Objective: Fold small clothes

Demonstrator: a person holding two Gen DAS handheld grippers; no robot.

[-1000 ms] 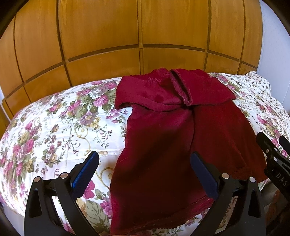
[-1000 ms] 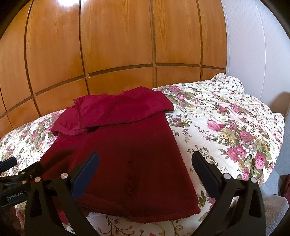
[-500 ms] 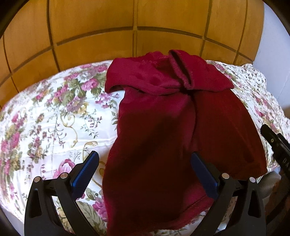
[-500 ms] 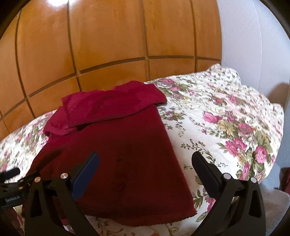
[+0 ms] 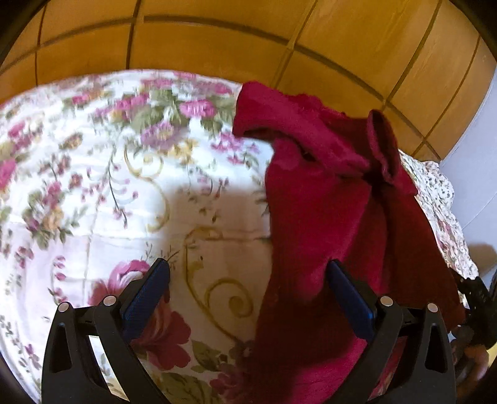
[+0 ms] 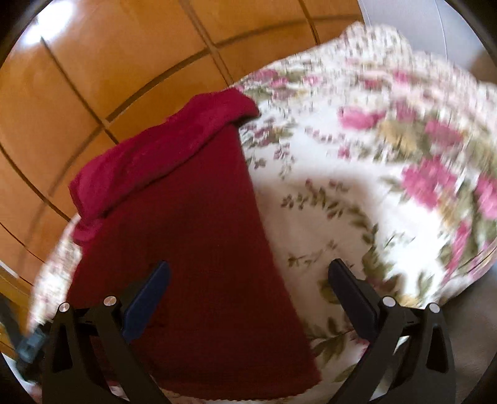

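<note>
A dark red garment lies on the floral bedspread, its far end folded back over itself. In the left wrist view my left gripper is open just above the garment's near left edge; one finger is over the bedspread, the other over the cloth. In the right wrist view the same red garment fills the lower left, and my right gripper is open over its near right edge. Nothing is held. The right gripper's body shows at the far right of the left view.
A wooden panelled headboard rises behind the bed, with a white wall to the right. The floral bedspread stretches out on both sides of the garment. The bed's near edge runs below both grippers. The left gripper's body shows at the lower left.
Both grippers have dropped and moved in toward the garment's near corners, left swinging left, right swinging right. The views are now tilted and blurred. Both stayed open; the garment has not moved.
</note>
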